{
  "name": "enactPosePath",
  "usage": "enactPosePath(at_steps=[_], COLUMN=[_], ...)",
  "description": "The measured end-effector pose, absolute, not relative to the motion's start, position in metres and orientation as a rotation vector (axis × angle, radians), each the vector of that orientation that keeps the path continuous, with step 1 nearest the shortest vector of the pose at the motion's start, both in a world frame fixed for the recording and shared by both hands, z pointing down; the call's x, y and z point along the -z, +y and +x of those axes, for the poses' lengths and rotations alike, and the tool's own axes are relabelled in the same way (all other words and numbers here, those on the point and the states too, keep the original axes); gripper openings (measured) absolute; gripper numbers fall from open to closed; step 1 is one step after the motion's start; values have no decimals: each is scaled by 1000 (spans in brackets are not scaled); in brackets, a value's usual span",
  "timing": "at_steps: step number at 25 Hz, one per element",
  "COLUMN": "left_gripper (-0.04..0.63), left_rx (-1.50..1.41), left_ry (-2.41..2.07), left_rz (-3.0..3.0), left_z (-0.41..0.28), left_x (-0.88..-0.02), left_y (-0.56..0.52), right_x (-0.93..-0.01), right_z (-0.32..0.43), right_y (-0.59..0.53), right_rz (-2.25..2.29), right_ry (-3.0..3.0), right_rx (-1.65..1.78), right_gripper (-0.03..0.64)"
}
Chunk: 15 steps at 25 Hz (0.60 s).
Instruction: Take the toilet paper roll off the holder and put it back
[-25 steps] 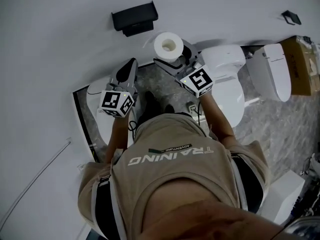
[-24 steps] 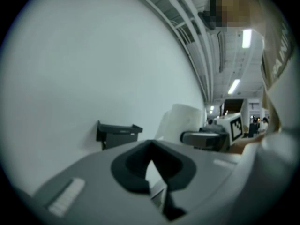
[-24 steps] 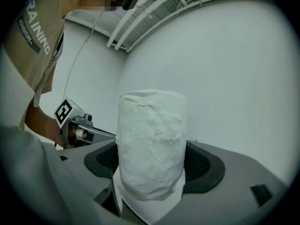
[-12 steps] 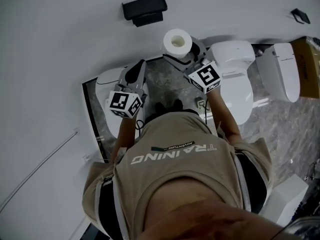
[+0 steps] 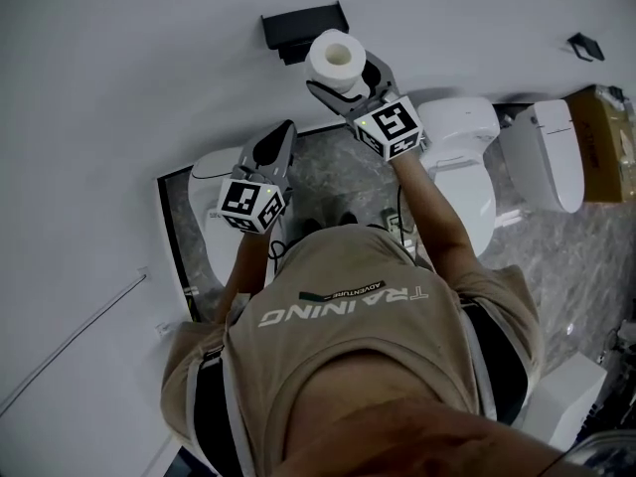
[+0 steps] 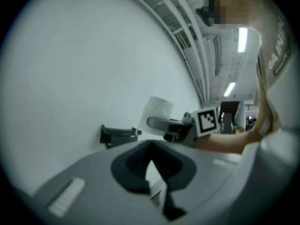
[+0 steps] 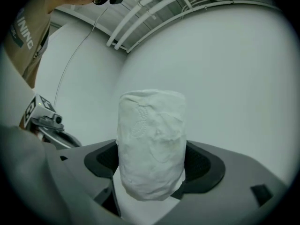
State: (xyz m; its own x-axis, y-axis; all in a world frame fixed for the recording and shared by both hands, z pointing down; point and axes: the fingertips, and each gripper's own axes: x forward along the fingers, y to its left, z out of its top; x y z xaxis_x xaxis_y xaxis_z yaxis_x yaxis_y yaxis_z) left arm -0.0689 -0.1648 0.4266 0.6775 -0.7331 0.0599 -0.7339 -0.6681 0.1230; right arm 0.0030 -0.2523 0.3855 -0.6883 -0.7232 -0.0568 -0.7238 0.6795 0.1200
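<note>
A white toilet paper roll (image 5: pixel 334 58) is clamped in my right gripper (image 5: pixel 343 82), which is shut on it; the core hole faces the head camera. The roll hangs just below and right of the black wall holder (image 5: pixel 303 28), and I cannot tell if they touch. In the right gripper view the roll (image 7: pixel 151 144) stands upright between the pads of that gripper (image 7: pixel 152 172), in front of the bare white wall. My left gripper (image 5: pixel 270 147) is lower and to the left, shut and holding nothing. Its own view shows its jaws together (image 6: pixel 150 162), with the holder (image 6: pixel 117 134), the roll (image 6: pixel 157 111) and the right gripper (image 6: pixel 166 124) ahead.
A white toilet (image 5: pixel 462 157) stands right of my right arm, with another toilet (image 5: pixel 547 152) and a cardboard box (image 5: pixel 606 132) further right. A third white toilet bowl (image 5: pixel 204 192) lies below the left gripper. A small black fitting (image 5: pixel 583 46) sits on the wall at far right.
My right gripper has carried the roll up and to the left, close to the black holder. The left gripper has stayed shut and barely moved.
</note>
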Motion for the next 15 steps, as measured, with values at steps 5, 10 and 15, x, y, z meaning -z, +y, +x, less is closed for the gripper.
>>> enactPosePath(at_steps=[5,10,15], left_gripper=[0,0,0], left_rx=[1,10,9], left_ry=[-1202,-1229,-1249], left_rz=[2766,2753,2734], left_z=[-79,-94,-110], left_x=[-423,-420,-424], left_y=[-170,-177,-185], right_x=[-365,-368,-379], right_z=[-20,-37,-47], right_y=[-325,-382,-410], right_rz=[-1318,-1411,-1571], right_ry=[2784,2769,2764], right_rx=[-205,-157,-177], right_gripper=[356,356,356])
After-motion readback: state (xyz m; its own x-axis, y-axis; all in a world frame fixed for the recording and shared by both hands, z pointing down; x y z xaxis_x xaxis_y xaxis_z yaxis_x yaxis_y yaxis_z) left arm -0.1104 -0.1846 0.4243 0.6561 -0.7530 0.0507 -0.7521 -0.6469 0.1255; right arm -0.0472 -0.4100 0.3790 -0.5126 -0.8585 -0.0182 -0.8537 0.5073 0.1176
